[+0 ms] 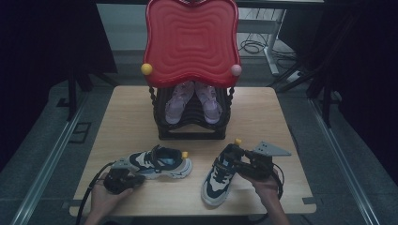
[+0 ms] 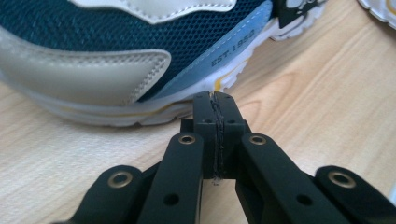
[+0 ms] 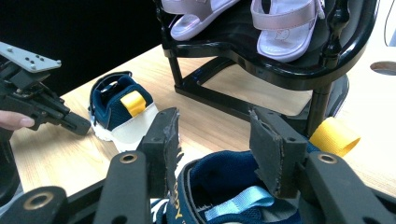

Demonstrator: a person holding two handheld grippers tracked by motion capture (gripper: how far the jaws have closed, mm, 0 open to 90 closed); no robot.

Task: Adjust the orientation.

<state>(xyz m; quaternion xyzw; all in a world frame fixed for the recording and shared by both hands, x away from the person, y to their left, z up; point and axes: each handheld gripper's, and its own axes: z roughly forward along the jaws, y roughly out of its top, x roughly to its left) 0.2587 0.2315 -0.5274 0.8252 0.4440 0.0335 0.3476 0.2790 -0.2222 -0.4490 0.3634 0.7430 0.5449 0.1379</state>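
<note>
Two navy, cream and white sneakers lie on the wooden table (image 1: 141, 112). The left sneaker (image 1: 159, 163) rests on its sole, its side close up in the left gripper view (image 2: 116, 56). My left gripper (image 1: 140, 178) is shut and empty, its tips (image 2: 215, 97) right at that sneaker's white sole edge. The right sneaker (image 1: 219, 177) points its toe toward me. My right gripper (image 1: 233, 158) comes at its collar from the right. Its jaws (image 3: 215, 123) stand apart over the sneaker's opening (image 3: 224, 186), their pad faces bare. A yellow heel tab (image 3: 334, 135) shows beyond the right jaw.
A black rack (image 1: 192, 126) with a red wavy top (image 1: 191, 40) stands at the table's back middle, with a pair of pink sandals (image 1: 193, 101) on its shelf. Bare table lies on both sides of the rack and between the sneakers.
</note>
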